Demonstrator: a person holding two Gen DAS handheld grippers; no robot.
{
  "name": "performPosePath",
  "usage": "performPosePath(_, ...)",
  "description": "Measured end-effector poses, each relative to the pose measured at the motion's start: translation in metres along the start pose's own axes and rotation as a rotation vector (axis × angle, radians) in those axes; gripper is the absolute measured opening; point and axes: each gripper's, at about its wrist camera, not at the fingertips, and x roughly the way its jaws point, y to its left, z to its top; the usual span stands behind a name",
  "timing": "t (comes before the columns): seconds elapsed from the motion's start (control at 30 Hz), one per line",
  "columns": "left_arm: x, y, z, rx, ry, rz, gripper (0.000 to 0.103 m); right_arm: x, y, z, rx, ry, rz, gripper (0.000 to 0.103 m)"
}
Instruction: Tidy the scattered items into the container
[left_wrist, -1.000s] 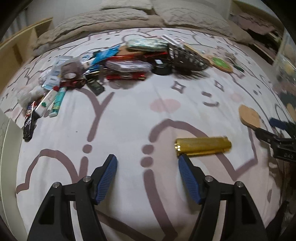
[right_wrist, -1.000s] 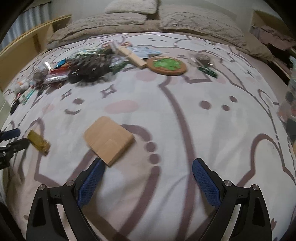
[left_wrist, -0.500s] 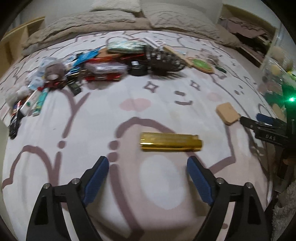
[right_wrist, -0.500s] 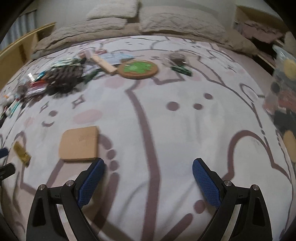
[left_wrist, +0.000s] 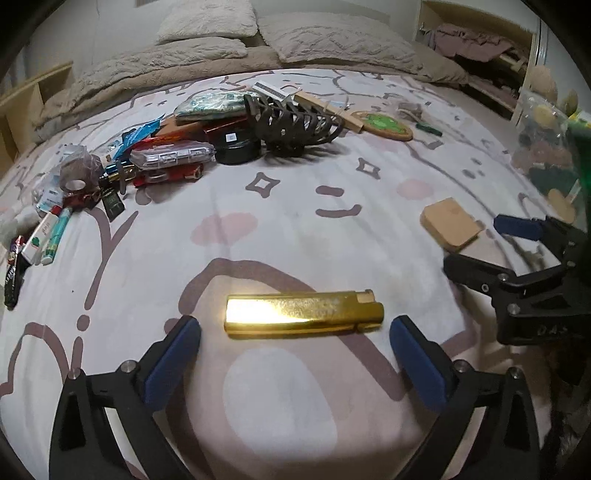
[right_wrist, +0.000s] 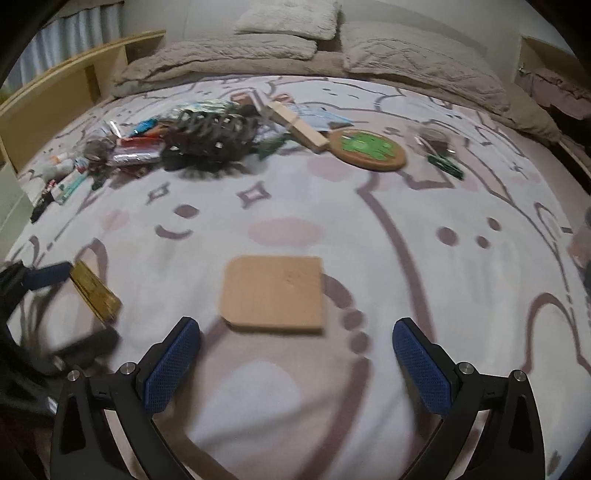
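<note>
Below, on a bed spread with a pale cover patterned in mauve lines and pink blots, two hand-held grippers work side by side. At left, the left gripper hangs low over a gold bar-shaped case that lies crosswise on the cover; its blue-padded jaws are opening, the case sits just ahead of and between the two pads, and neither pad touches it. At right, the right gripper hovers over a flat tan square resting on the cover just ahead of its pads; its jaws too are opening, spread wider than the square, and they grip nothing. Each tool shows in the other's camera: the right one at the right edge of the left wrist view, just beside the tan square, and the left one at the left edge of the right wrist view, next to the gold case. Farther up the bed lies a heap of scattered items, among them a dark slotted basket tipped on its side, a round cork coaster with a green design, a wooden block, tubes and packets. Beige pillows line the head of the bed
</note>
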Motion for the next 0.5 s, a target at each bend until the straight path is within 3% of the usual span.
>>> performPosePath(0.5, 0.0015, 0.0002, -0.0025, 0.003, 0.008, 0.010, 0.103, 0.0092, 0.0000, -0.0007, 0.008, 0.018, 0.006, 0.103)
